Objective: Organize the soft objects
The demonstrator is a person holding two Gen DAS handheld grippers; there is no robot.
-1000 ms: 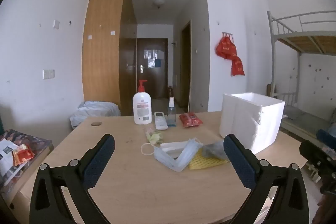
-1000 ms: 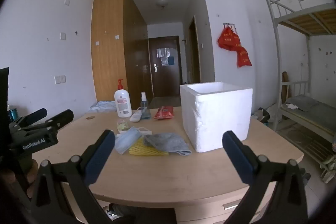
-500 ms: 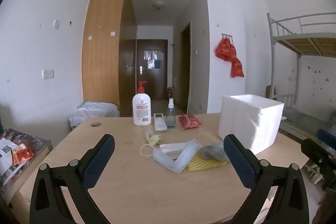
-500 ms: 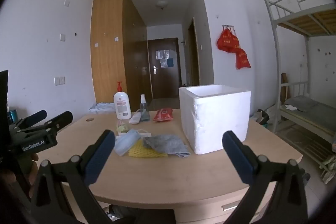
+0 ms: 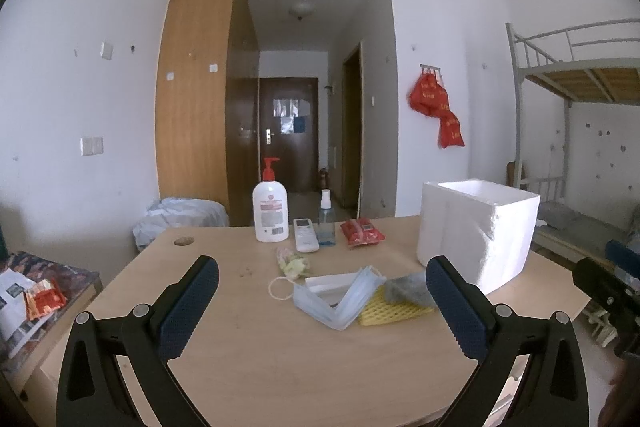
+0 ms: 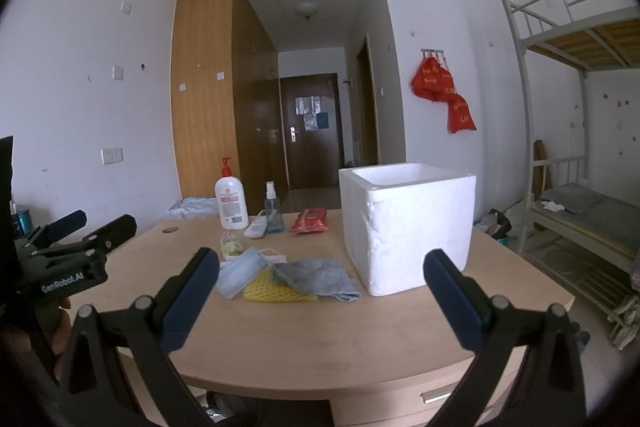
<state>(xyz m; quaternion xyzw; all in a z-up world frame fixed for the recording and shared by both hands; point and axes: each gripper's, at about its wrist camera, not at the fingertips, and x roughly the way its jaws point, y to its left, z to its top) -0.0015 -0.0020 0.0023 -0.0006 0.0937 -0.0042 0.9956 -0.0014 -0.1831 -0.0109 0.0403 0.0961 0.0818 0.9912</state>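
A pile of soft things lies mid-table: blue face masks [image 5: 340, 301] [image 6: 236, 273], a yellow mesh cloth [image 5: 394, 311] [image 6: 276, 289] and a grey cloth [image 5: 408, 287] [image 6: 316, 277]. A white foam box [image 5: 478, 231] [image 6: 408, 227] stands to their right, open on top. My left gripper [image 5: 320, 311] hovers open, short of the pile, nothing between its fingers. My right gripper [image 6: 322, 303] is open too, held above the table's front edge, empty. The left gripper's body shows in the right wrist view at far left.
At the back of the wooden table [image 5: 280, 355] stand a pump bottle [image 5: 271, 211], a remote [image 5: 306, 234], a spray bottle [image 5: 326, 219] and a red packet [image 5: 362, 233]. A small yellowish packet [image 5: 292, 261] lies near the masks. A bunk bed [image 6: 576, 131] stands right.
Both views have shifted slightly, the table things sitting a little lower and nearer. Both grippers stay open and empty; nothing on the table has moved.
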